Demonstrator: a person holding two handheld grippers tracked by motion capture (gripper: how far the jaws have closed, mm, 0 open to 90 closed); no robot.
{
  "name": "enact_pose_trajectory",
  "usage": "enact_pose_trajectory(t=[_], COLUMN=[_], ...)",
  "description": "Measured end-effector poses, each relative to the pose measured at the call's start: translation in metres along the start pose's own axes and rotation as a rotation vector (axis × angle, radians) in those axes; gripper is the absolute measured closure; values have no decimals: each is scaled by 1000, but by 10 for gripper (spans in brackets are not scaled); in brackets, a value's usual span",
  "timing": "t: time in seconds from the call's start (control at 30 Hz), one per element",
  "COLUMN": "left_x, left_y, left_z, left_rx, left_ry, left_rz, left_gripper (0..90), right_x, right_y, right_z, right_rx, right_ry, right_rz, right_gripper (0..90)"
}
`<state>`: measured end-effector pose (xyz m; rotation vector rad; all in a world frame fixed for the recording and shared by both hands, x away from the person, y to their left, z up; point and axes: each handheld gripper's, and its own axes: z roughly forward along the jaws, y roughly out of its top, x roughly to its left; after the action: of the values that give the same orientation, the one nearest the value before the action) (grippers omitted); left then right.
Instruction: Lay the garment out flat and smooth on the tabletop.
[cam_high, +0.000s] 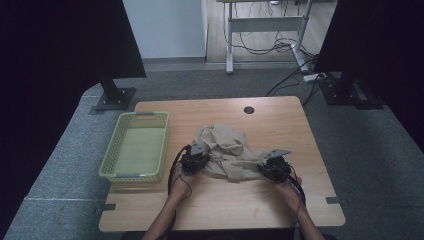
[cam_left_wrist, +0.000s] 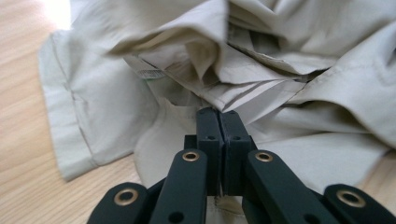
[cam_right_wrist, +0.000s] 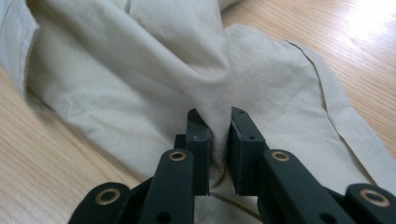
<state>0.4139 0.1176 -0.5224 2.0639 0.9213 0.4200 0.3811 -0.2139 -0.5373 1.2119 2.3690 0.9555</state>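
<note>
A crumpled beige garment (cam_high: 227, 150) lay at the middle of the bench (cam_high: 220, 205), with the yellow-green basket (cam_high: 111, 160) standing apart from it toward the left of the high view. My left gripper (cam_high: 195, 161) sat at the garment's lower left edge and my right gripper (cam_high: 274, 168) at its lower right edge.

In the left gripper view my jaws were pressed fully together, low and centre in the frame, over the cloth (cam_left_wrist: 280, 70); I could not tell whether a thin layer was caught between them or whether they merely rested on top. In the right gripper view my jaws stood nearly closed with a pinched ridge of fabric (cam_right_wrist: 217, 93) rising between the pads, so that side had hold of the garment.

I judged this to be the grasping step, taking two points along the near edge before lifting and spreading the piece out. The next move would call for confirming that the left side really held fabric, then raising both hands together and drawing them apart evenly so that the creased bundle opened without slipping from either grip.
</note>
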Motion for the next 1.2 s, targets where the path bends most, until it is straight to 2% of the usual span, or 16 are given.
enact_pose_trajectory(t=[0.03,0.07,0.13,0.27,0.37,0.53,0.67,0.77,0.8,0.93,0.97,1.03,1.07,1.13,1.17,1.2], left_x=[0,5,7,13,18,17,11,8,5,1,-2,-4,-6,-6,-6,-5], left_y=[0,0,-1,-8,-15,-19,-19,-20,-20,-20,-20,-20,-20,-21,-22,-22], left_z=[0,-9,-13,-19,-21,-20,-16,-16,-15,-14,-14,-13,-13,-13,-14,-14], left_rx=[0,-34,-44,-27,-15,-7,5,14,19,24,25,30,31,34,33,33], left_ry=[0,7,4,32,27,19,6,4,-4,-13,-26,-31,-28,-21,-16,-15], left_rz=[0,-31,-56,-86,-104,-110,-94,-81,-68,-58,-46,-35,-29,-23,-27,-28], left_gripper=[885,885,885,884,880,878,876,876,875,874,874,874,875,875,875,876], right_x=[0,-1,-2,-8,-19,-23,-9,0,15,20,32,34,37,37,36,27], right_y=[0,-2,-4,-13,-23,-24,-1,14,37,46,68,73,76,76,77,75], right_z=[0,-4,-8,-15,-22,-30,-32,-26,-13,-6,16,23,32,32,36,39], right_rx=[0,1,8,43,40,9,-91,-116,-156,-166,-170,-157,-113,-113,-92,-76], right_ry=[0,-9,-29,-106,-96,-69,-5,9,43,52,59,61,38,38,-1,-34], right_rz=[0,3,6,9,63,90,61,21,-16,-37,-70,-78,-90,-90,-90,-36], right_gripper=[795,804,824,855,823,734,455,392,320,288,267,356,555,555,646,754])
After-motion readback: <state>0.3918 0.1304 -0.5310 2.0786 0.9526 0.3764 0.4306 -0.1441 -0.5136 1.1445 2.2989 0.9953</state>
